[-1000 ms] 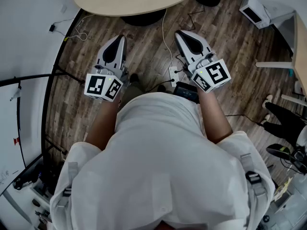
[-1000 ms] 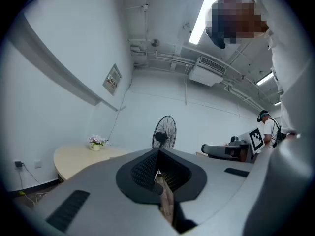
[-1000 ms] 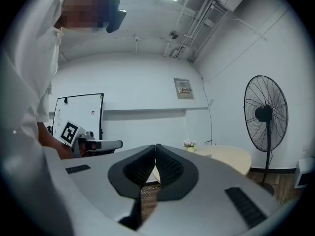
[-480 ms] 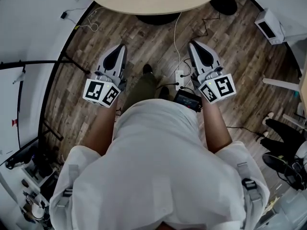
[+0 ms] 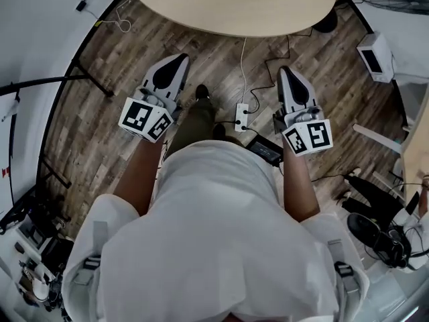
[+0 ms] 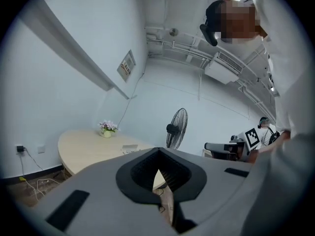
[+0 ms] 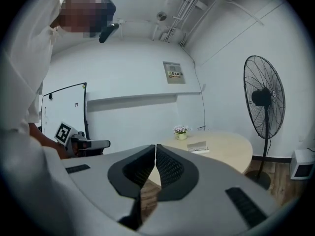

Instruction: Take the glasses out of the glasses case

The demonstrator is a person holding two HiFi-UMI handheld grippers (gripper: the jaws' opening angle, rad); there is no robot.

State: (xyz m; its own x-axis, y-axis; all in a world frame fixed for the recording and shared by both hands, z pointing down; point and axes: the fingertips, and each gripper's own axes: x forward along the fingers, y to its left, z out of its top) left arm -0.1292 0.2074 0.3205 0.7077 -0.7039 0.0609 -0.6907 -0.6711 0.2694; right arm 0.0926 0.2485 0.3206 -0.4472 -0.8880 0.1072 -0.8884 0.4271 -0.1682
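An open white glasses case [image 7: 198, 148] with glasses in it lies on a pale oval table [image 7: 224, 151], next to a small flower pot [image 7: 181, 132]. The left gripper view shows the same case [image 6: 130, 148] small and far off. The head view holds only the table's near edge [image 5: 234, 5], with no case in sight. My left gripper [image 5: 179, 58] and right gripper [image 5: 287, 69] are held at waist height over the wooden floor, short of the table. Both have their jaws shut with nothing between them, as seen for the left gripper [image 6: 157, 155] and the right gripper [image 7: 155, 146] in their own views.
A standing fan [image 7: 265, 102] is to the right of the table. A power strip [image 5: 241, 115] and cables lie on the floor between the grippers. A whiteboard [image 7: 64, 107] stands at the left, and a white box [image 5: 375, 56] sits on the floor at the right.
The person has stepped toward the table, so more of the tabletop shows at the top of the head view. Both grippers kept their pose and stayed shut.
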